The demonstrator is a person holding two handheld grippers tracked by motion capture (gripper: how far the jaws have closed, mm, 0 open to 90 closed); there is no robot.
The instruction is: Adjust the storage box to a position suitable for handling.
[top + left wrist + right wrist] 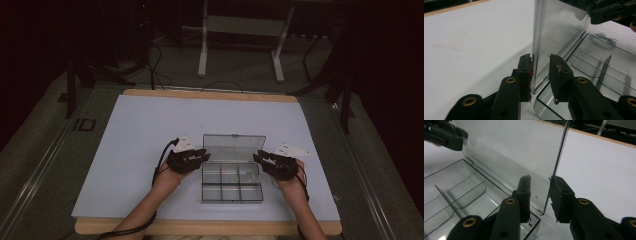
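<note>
A clear plastic compartment box (232,183) sits on the white table sheet with its lid (234,148) standing upright. My left gripper (204,156) is at the lid's left edge and my right gripper (259,157) at its right edge. In the left gripper view the lid (559,30) stands between the jaws of the left gripper (540,65), with a gap on one side. In the right gripper view the lid's edge (556,157) lies between the jaws of the right gripper (540,187), close to one pad and away from the other. The box's compartments (599,65) look empty.
The white sheet (150,130) covers a wooden table with open room left, right and beyond the box. A white metal stand (240,30) and cables lie on the floor behind the table. Dark surroundings flank both sides.
</note>
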